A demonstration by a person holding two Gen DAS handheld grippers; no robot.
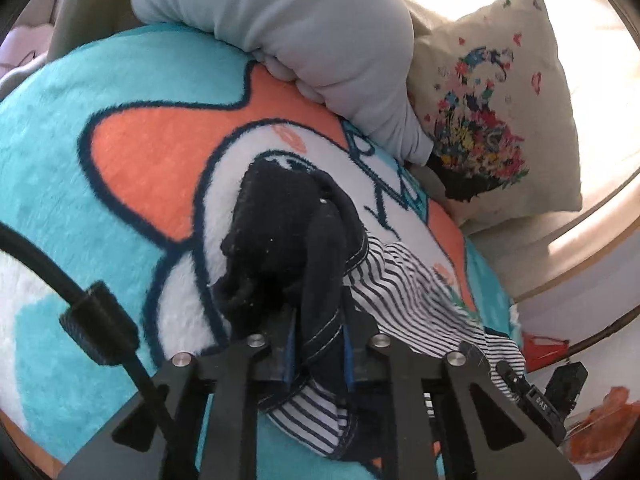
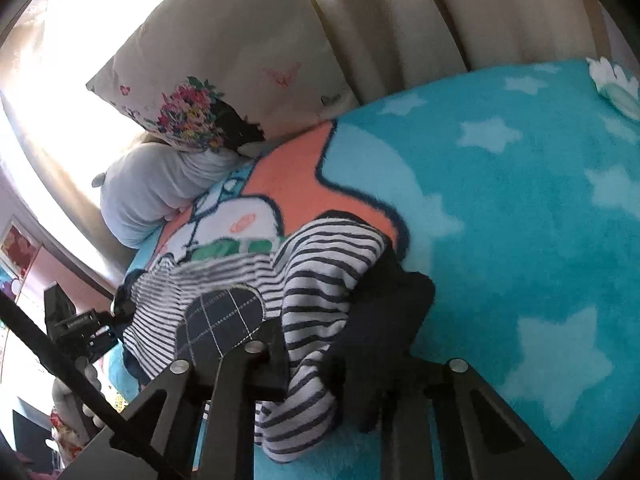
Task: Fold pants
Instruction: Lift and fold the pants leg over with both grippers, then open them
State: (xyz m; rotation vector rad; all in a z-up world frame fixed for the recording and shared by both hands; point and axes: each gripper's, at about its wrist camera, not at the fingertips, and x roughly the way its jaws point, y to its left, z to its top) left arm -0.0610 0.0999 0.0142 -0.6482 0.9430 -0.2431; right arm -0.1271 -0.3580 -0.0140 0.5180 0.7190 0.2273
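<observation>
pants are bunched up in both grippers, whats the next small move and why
Probably draw the two grippers apart to stretch the cloth flat before any fold. The striped pants hang crumpled in a heap over the turquoise blanket, with the left gripper and right gripper both shut on fabric close together, so no straight edge shows yet.

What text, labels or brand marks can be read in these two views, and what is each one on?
"DAS": white letters on the right gripper body, seen in the left wrist view; reading uncertain.
Dark blue lettering on the blanket near the grey pillow: partly covered, unreadable.
Label on the left gripper body in the right wrist view: too blurred.
Striped pants, floral cushion: no text.
</observation>
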